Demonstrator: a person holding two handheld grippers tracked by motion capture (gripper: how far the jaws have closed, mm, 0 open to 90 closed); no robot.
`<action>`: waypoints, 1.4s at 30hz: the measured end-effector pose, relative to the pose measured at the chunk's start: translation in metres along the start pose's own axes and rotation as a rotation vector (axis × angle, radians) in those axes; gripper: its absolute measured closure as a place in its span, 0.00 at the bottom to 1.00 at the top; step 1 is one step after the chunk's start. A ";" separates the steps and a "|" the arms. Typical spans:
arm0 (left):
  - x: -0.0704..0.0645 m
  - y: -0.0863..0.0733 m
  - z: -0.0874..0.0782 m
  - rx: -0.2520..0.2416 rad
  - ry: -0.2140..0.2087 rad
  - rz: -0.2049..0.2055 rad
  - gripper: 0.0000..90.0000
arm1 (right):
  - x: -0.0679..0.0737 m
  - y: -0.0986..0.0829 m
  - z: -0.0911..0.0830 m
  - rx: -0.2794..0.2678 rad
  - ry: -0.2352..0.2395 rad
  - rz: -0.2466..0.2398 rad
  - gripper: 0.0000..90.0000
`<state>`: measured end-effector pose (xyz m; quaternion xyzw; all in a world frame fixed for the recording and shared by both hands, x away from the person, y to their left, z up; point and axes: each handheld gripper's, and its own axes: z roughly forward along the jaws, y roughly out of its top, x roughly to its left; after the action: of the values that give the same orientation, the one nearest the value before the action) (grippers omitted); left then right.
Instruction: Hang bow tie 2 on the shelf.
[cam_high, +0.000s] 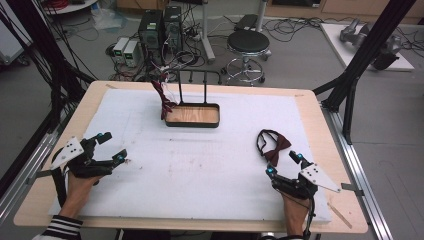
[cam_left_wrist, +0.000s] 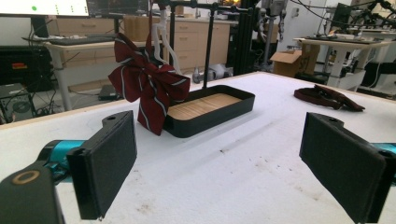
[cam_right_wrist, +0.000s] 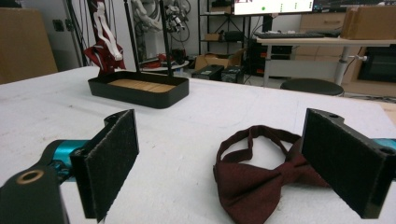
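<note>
A dark red bow tie (cam_high: 274, 146) with its neck strap lies flat on the white mat at the right. My right gripper (cam_high: 285, 164) is just in front of it and open. In the right gripper view the tie (cam_right_wrist: 261, 182) lies low between the spread jaws (cam_right_wrist: 229, 163). A red striped bow tie (cam_high: 165, 97) hangs from the rack above the black tray (cam_high: 192, 124) with a wooden floor. My left gripper (cam_high: 113, 146) is open at the left over bare mat. Its view (cam_left_wrist: 226, 172) faces the hanging tie (cam_left_wrist: 147, 84) and the tray (cam_left_wrist: 210, 119).
The white foam mat (cam_high: 200, 170) covers most of the wooden table (cam_high: 320, 150). Two thin black posts (cam_high: 205, 87) rise from the tray's far side. Behind the table are a black stool (cam_high: 247, 42), computer towers (cam_high: 160, 27) and cables. A black frame leg (cam_high: 350, 95) stands at the right.
</note>
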<state>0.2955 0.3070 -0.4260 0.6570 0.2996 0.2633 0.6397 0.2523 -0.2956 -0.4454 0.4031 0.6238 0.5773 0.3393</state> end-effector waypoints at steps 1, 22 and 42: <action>0.000 0.000 0.000 -0.001 0.001 0.000 0.13 | -0.001 0.002 -0.001 -0.001 -0.003 -0.003 0.12; -0.002 -0.014 -0.002 0.015 0.055 0.036 0.13 | -0.017 0.051 0.012 0.213 -0.093 0.113 0.12; -0.007 -0.022 -0.002 0.013 0.074 0.058 0.13 | -0.025 0.070 0.053 0.561 -0.189 0.214 0.12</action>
<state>0.2883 0.3034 -0.4477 0.6592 0.3056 0.3042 0.6160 0.3185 -0.2941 -0.3827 0.5961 0.6787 0.3750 0.2085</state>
